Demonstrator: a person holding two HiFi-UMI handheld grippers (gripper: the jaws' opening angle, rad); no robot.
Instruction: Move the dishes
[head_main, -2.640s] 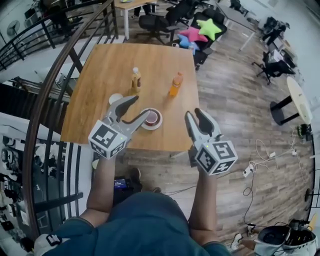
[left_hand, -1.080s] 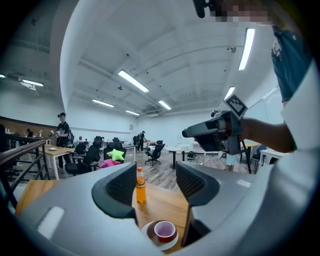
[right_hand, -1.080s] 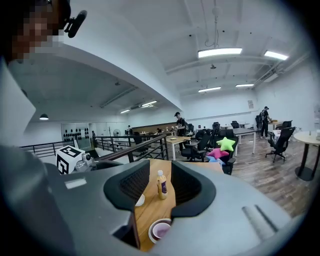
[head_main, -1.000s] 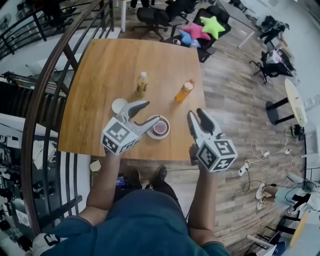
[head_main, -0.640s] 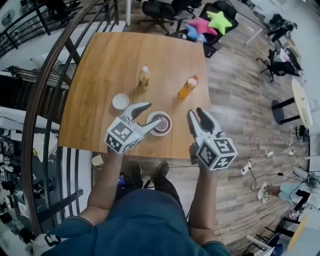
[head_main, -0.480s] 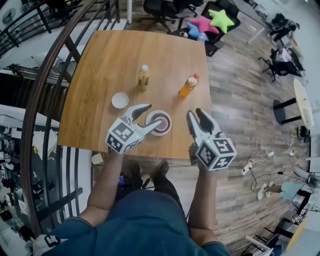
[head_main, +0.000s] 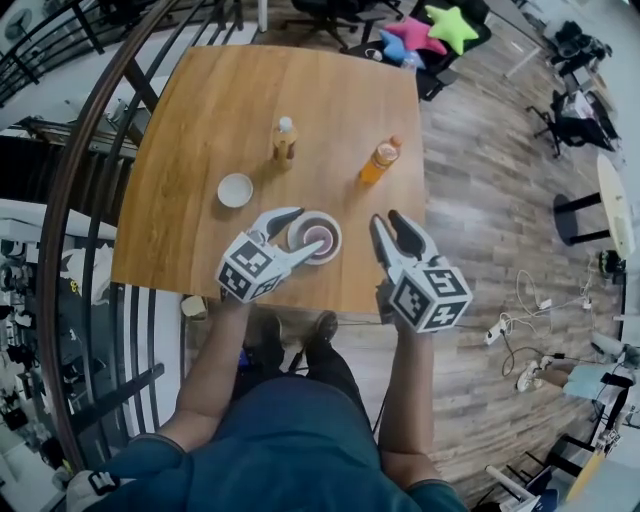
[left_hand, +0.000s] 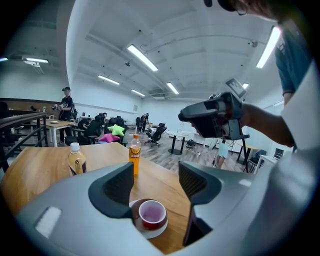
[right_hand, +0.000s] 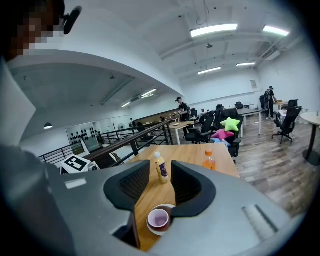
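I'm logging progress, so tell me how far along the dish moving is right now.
Done: nothing evident; the cup sits on its saucer and the small white bowl on the table. In hand: nothing; the left gripper aims at the cup, its jaws having just been opening with nothing between them; the right gripper is open, empty. Left: grasping and moving the dishes.

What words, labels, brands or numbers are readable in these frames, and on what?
No text can be read.
Yellow bottle label: too blurred to read.
Orange bottle label: too blurred to read.
Marker cubes: black-and-white square patterns only, no words.
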